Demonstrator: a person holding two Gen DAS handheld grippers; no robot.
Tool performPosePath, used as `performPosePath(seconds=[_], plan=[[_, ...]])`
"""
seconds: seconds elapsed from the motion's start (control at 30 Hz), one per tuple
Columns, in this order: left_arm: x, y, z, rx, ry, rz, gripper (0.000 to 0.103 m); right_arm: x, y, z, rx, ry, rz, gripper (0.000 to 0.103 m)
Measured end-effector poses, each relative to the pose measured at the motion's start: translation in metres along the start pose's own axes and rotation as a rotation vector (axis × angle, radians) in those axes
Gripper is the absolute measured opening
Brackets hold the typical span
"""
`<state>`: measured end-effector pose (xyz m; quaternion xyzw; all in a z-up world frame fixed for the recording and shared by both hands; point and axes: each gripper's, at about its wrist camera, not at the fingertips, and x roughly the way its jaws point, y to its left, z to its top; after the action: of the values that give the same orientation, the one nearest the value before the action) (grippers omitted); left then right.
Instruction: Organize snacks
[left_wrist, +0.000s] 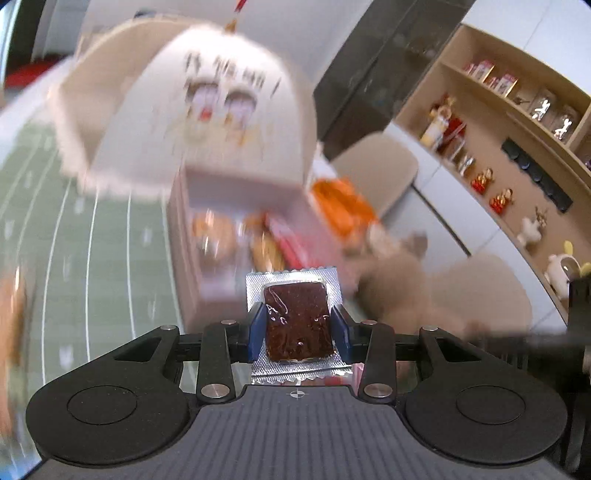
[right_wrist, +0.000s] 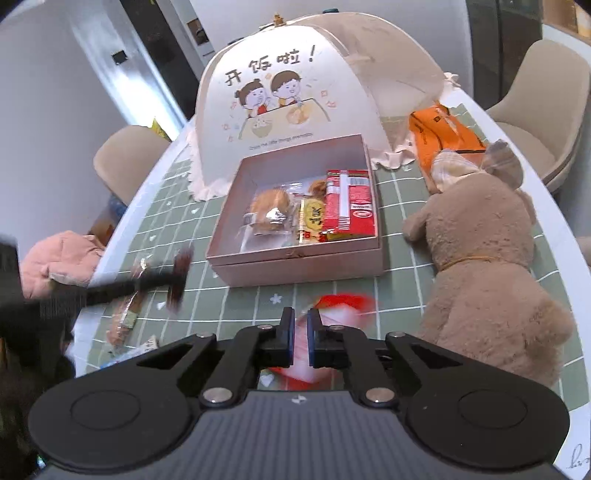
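Left wrist view: the left gripper (left_wrist: 298, 325) has its two blue pads (left_wrist: 256, 332) pressed against the sides of a dark brown snack bar (left_wrist: 297, 319) sealed in a clear, silver-edged wrapper, so the jaws stand partway apart with the bar clamped between them. Beyond the bar, blurred, lies the open pink box (left_wrist: 192, 236), and behind that the domed food cover (left_wrist: 207, 107). To the right are an orange packet (left_wrist: 341, 208), a plush bear (left_wrist: 402, 280) and a wall shelf (left_wrist: 517, 147) with small figurines.

Right wrist view: the right gripper (right_wrist: 301, 332) has its jaws drawn almost together, pinching a red and white snack packet (right_wrist: 343, 306) that is blurred, so its print cannot be read. Just beyond stands the pink box (right_wrist: 295, 258) on the green checked tablecloth (right_wrist: 399, 295), holding a red packet (right_wrist: 349, 205), a yellow packet (right_wrist: 312, 218) and wrapped pastries (right_wrist: 267, 212). The food cover (right_wrist: 280, 92) stands at the box's far side. At the left, the other gripper shows as a dark blur carrying the brown bar (right_wrist: 179, 277); a few more wrapped snacks (right_wrist: 123, 321) lie on the cloth near it. The plush bear (right_wrist: 484, 266) lies to the right of the box, the orange packet (right_wrist: 443, 133) beyond it.
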<state>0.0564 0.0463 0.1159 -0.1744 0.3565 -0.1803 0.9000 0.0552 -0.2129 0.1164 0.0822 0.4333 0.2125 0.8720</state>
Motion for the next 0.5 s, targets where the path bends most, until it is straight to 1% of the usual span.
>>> performPosePath(seconds=[0.07, 0.13, 0.2, 0.27, 0.3, 0.33, 0.37, 0.43, 0.5], plan=[[0.007, -0.003, 0.012, 0.004, 0.001, 0.022, 0.043, 0.002, 0.001, -0.003, -0.024, 0.007, -0.016, 0.007], [0.015, -0.003, 0.009, 0.002, 0.03, 0.038, 0.043, 0.006, 0.006, -0.009, -0.079, 0.022, -0.055, 0.008], [0.022, 0.003, -0.005, -0.008, 0.085, 0.054, 0.043, 0.01, 0.006, -0.015, -0.13, 0.031, -0.089, 0.018], [0.032, 0.009, -0.026, -0.026, 0.163, 0.076, 0.043, 0.019, 0.004, -0.02, -0.177, 0.042, -0.124, 0.051], [0.037, 0.011, -0.035, -0.032, 0.196, 0.092, 0.043, 0.026, 0.003, -0.021, -0.195, 0.033, -0.156, 0.053], [0.043, 0.011, -0.046, -0.032, 0.237, 0.115, 0.043, 0.032, 0.001, -0.022, -0.206, 0.018, -0.177, 0.053], [0.046, 0.012, -0.053, -0.023, 0.268, 0.136, 0.043, 0.038, 0.0, -0.021, -0.214, 0.006, -0.182, 0.053], [0.05, 0.009, -0.068, 0.005, 0.311, 0.174, 0.043, 0.055, -0.007, -0.015, -0.192, 0.013, -0.155, 0.053], [0.045, 0.008, -0.079, 0.013, 0.33, 0.179, 0.043, 0.076, -0.013, -0.009, -0.143, 0.044, -0.113, 0.053]])
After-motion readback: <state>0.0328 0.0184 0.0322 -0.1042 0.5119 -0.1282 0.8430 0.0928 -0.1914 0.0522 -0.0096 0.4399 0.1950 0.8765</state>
